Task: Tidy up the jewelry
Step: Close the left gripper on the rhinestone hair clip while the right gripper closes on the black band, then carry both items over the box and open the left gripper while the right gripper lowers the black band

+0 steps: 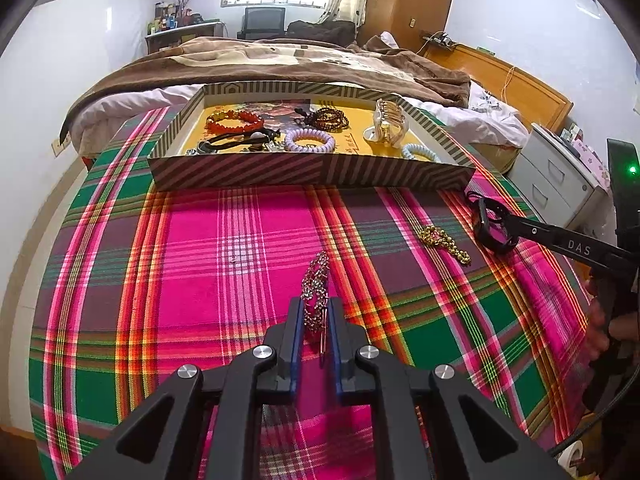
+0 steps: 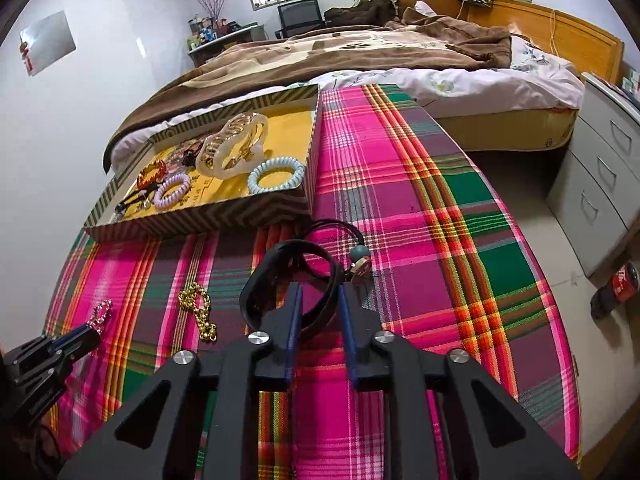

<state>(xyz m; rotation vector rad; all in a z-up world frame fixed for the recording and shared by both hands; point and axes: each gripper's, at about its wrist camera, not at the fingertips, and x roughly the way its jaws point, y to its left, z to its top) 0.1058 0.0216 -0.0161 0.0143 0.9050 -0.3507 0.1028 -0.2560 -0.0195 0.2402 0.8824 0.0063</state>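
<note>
On the plaid cloth, my left gripper [image 1: 316,302] is shut on a sparkly rhinestone hair clip [image 1: 317,280] that stands on edge between its blue pads. The right wrist view has this gripper [image 2: 90,330] at lower left. My right gripper [image 2: 320,290] is shut on a black wristband [image 2: 260,284], and the band's loop sticks out past the fingertips. It also appears at the right in the left wrist view [image 1: 498,234]. Between the two grippers lies a gold bead chain [image 1: 444,242] [image 2: 200,312]. A black cord with a round pendant [image 2: 360,268] lies just beyond the wristband.
A striped cardboard tray [image 1: 312,172] [image 2: 200,216] stands at the table's far edge. It holds a red bead bracelet [image 1: 236,120], coil hair ties [image 1: 310,142], a claw clip [image 2: 236,148] and other pieces. A bed lies behind, grey drawers [image 2: 600,176] and a cola bottle [image 2: 620,284] to the right.
</note>
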